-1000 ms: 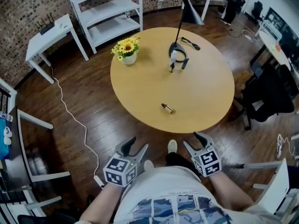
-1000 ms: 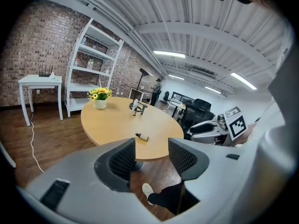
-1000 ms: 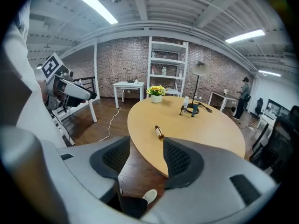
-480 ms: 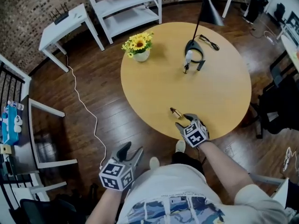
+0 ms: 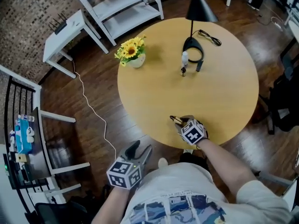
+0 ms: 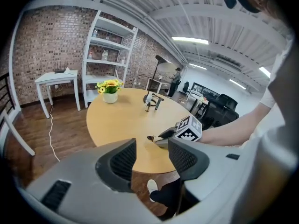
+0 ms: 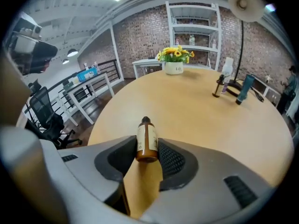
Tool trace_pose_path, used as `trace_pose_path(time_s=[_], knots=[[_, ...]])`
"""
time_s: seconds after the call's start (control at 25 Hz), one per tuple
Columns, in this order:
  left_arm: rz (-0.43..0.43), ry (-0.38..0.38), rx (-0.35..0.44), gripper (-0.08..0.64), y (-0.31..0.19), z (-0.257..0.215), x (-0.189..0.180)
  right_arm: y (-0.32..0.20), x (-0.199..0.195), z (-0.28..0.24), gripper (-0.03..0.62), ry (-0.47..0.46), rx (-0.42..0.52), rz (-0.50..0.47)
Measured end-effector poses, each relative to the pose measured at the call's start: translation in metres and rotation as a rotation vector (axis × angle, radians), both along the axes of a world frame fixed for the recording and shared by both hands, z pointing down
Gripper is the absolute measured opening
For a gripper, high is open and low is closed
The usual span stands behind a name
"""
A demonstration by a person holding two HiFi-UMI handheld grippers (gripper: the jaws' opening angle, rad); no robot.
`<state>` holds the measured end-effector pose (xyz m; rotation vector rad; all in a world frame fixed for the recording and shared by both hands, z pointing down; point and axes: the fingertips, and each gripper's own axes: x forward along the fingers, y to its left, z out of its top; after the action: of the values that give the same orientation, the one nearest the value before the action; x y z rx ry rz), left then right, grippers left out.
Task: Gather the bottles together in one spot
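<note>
- Clamping on the amber bottle [image 7: 147, 141]: the right claw [image 7: 147, 157] has a pad against each side of the bottle's lower body, and its jaws have just been closing onto it.
- We see the bottle lying on its side on the desk [image 7: 210, 125], base back between the pads, dark cap pointing straight away from the claw.
- From the head view, this grip sits at the near edge of the desk, and the bottle's neck pokes out beyond the claw tips.
- Remaining items stand far ahead and to the right of the right claw, grouped close together: a white bottle [image 7: 227, 66], a small dark bottle [image 7: 218, 87] just in front of it, and a teal container [image 7: 245, 88] beside them.
- They cluster at the foot of the black lamp [image 5: 198, 8].
- We see a flower pot [image 7: 175, 59] far ahead of the right claw, slightly left, and well apart from the bottle group.
- The left claw [image 6: 152, 157] is released, jaws apart with nothing between them.
- It hangs off the desk over the wood floor [image 5: 93, 101], level with the person's waist.
- From the left claw, the right claw and its bottle are ahead and to the right, well apart.
</note>
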<state>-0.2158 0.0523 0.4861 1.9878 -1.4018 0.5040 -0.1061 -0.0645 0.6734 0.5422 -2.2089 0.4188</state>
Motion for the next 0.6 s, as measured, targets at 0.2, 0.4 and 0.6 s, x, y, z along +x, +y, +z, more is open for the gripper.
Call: trace_pose_path(time_s=[0.2, 0.4, 0.6], knots=[[0.127, 0.059, -0.007, 0.212, -0.056, -0.003, 0.065, 0.0, 0.045, -0.065, 0.161, -0.182, 0.024, 0.094], [0.243, 0.245, -0.065, 0.208, -0.099, -0.007, 0.143, 0.006, 0.098, -0.15, 0.161, -0.331, 0.152, 0.168], [0.315, 0.54, -0.192, 0.198, -0.127, -0.018, 0.223, 0.008, 0.145, -0.196, 0.161, -0.371, 0.306, 0.21]])
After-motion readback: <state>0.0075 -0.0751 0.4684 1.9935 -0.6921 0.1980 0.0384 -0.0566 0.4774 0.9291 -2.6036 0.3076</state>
